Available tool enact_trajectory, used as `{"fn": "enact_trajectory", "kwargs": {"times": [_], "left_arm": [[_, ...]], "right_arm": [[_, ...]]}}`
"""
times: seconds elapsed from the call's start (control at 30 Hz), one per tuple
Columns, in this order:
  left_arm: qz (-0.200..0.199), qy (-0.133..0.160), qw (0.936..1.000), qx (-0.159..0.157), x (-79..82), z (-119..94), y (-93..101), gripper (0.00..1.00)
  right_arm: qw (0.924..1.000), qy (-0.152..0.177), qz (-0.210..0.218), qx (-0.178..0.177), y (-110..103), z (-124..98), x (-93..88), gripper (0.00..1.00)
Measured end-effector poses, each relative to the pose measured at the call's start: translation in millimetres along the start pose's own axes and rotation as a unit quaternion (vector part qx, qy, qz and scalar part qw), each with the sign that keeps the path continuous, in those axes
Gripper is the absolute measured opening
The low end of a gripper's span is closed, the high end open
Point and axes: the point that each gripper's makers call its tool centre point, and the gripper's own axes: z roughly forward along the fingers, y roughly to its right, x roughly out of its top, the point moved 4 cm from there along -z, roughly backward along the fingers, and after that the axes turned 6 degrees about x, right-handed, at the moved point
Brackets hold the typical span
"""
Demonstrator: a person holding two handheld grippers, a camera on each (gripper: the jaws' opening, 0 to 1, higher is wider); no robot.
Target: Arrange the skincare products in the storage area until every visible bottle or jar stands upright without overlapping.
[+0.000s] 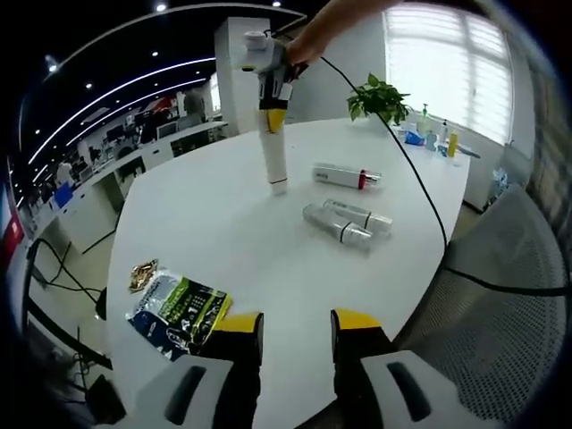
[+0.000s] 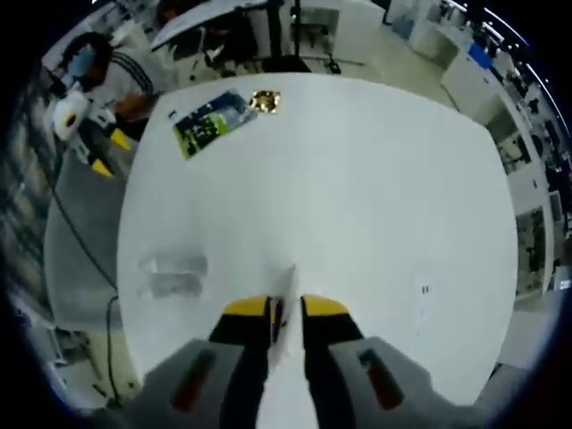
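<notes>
the left gripper (image 1: 296, 332) hovered over the near edge of the round white table (image 1: 223, 223), its yellow-tipped jaws spread apart with nothing between them. at about 10 o'clock from it, close to the table edge, lay a printed packet (image 1: 179, 313) with a small gold wrapper (image 1: 142, 274) just beside it. toward 12 o'clock the right gripper (image 1: 273, 114) pinched the top of a white tube (image 1: 274, 161), which stood upright with its lower end touching the table. at 1 o'clock a tube with a red band (image 1: 347, 177) lay flat, and nearer, two clear bottles (image 1: 347, 223) lay side by side, touching. open tabletop separated the upright tube from the lying items. a potted plant (image 1: 379, 96) sat at the far edge.

in the right gripper view, the right gripper (image 2: 286, 313) was closed on the white tube (image 2: 284, 308), and broad bare table (image 2: 375, 179) extended ahead. the two clear bottles (image 2: 172, 274) lay at 9 o'clock near the left edge; the packet (image 2: 210, 121) lay at 11 o'clock by the far edge.
</notes>
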Motion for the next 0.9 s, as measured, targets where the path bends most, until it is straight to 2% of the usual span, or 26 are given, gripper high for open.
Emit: {"fn": "enact_trajectory", "kwargs": {"times": [0.07, 0.17, 0.27, 0.3, 0.37, 0.4, 0.5, 0.6, 0.67, 0.77, 0.83, 0.9], "left_arm": [[0.002, -0.001, 1.0000, 0.001, -0.4, 0.1, 0.0, 0.30], [0.006, -0.001, 1.0000, 0.004, -0.3, 0.0, -0.7, 0.31], [0.006, -0.002, 1.0000, 0.005, -0.3, -0.1, -0.3, 0.32], [0.008, -0.002, 1.0000, 0.004, -0.3, -0.2, 0.3, 0.32], [0.013, -0.002, 0.9999, 0.006, -0.5, -0.2, 0.3, 0.32], [0.012, -0.003, 0.9999, 0.006, -0.8, -0.2, -0.1, 0.32], [0.009, -0.006, 0.9999, 0.008, -1.7, -0.1, -1.2, 0.32], [0.013, -0.006, 0.9999, 0.006, -1.8, 0.0, 0.4, 0.32], [0.018, -0.009, 0.9998, 0.003, -2.5, 0.4, 1.9, 0.32], [0.020, -0.012, 0.9997, 0.002, -3.3, 0.5, 2.1, 0.32], [0.025, -0.011, 0.9996, 0.004, -2.9, 0.1, 1.6, 0.33], [0.027, -0.011, 0.9996, 0.002, -2.8, 0.2, 2.7, 0.33]], "right_arm": [[0.9999, 0.001, -0.008, -0.011, 1.3, -2.2, -0.3, 0.22], [0.9995, 0.016, 0.007, -0.028, 4.3, -7.7, -2.9, 0.24], [0.9962, 0.033, 0.060, -0.054, 8.2, -13.1, -15.0, 0.29], [0.9932, 0.042, 0.090, -0.060, 6.9, -15.5, -22.2, 0.32], [0.9885, 0.068, 0.113, -0.073, 4.9, -19.2, -35.3, 0.34], [0.9858, 0.071, 0.131, -0.077, 3.5, -20.2, -44.0, 0.34], [0.9737, 0.082, 0.197, -0.081, -5.4, -18.0, -72.8, 0.38], [0.9543, 0.080, 0.275, -0.086, -24.4, -8.8, -112.5, 0.45], [0.9413, 0.094, 0.309, -0.098, -38.9, -2.3, -129.4, 0.50], [0.9265, 0.101, 0.347, -0.106, -64.6, 9.7, -150.8, 0.56], [0.9154, 0.090, 0.377, -0.108, -88.2, 23.4, -171.4, 0.62], [0.9073, 0.082, 0.400, -0.101, -104.5, 32.8, -181.7, 0.66]]}}
